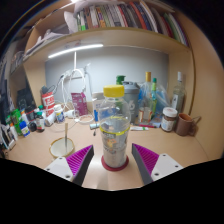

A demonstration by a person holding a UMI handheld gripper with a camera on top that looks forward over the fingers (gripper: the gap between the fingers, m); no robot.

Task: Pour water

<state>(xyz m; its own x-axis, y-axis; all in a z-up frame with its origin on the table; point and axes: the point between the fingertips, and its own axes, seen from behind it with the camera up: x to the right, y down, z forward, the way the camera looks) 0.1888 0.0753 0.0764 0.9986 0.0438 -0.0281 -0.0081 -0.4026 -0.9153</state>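
Between the level, forward-pointing gripper's [114, 160] spread fingers, an upright yellow-capped bottle [115, 128] stands ungrasped on the desk [40, 150].

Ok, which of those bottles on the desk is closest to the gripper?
The yellow-capped clear bottle, standing between the hand-held gripper fingers; other bottles stand farther back.

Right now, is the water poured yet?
Not yet. The bottle stands upright on the desk, its yellow cap on. The gripper is open with the bottle between its fingers, a gap at each side. Left: grip, uncap, pour.
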